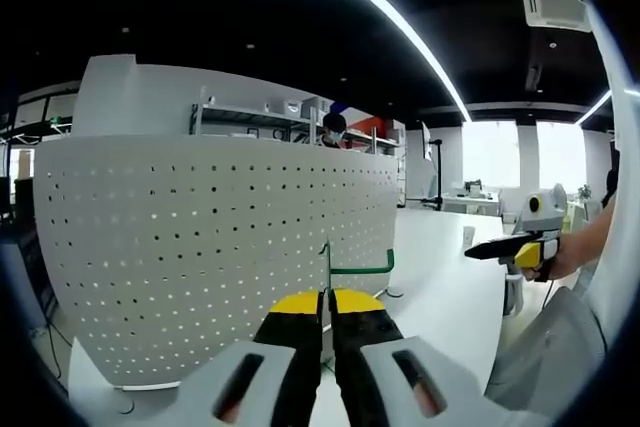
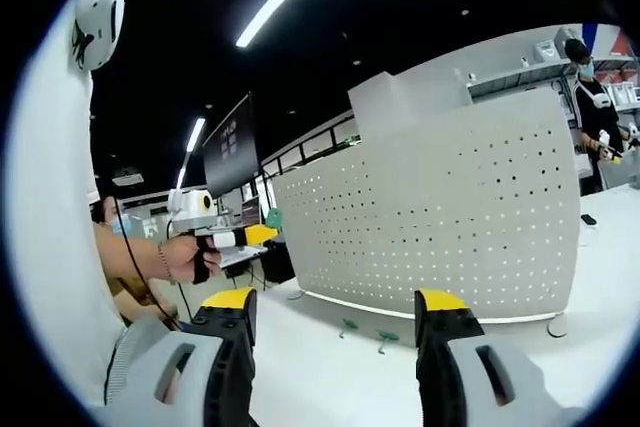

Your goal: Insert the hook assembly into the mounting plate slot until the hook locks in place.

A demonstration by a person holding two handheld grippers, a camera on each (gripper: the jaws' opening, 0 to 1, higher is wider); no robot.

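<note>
While the left gripper view looks along the left gripper (image 1: pixel 327 309), its yellow-tipped jaws are pressed together on the stem of a green hook (image 1: pixel 352 265), held just in front of the white perforated mounting plate (image 1: pixel 200 247) standing on the white table (image 1: pixel 450 277). Off to the right, the right gripper (image 1: pixel 520 245) hangs over the table in a hand.

Over in the right gripper view, the jaws stand wide apart — between them, two small green pieces (image 2: pixel 365 330) lie near the plate's foot, well apart from either jaw.
</note>
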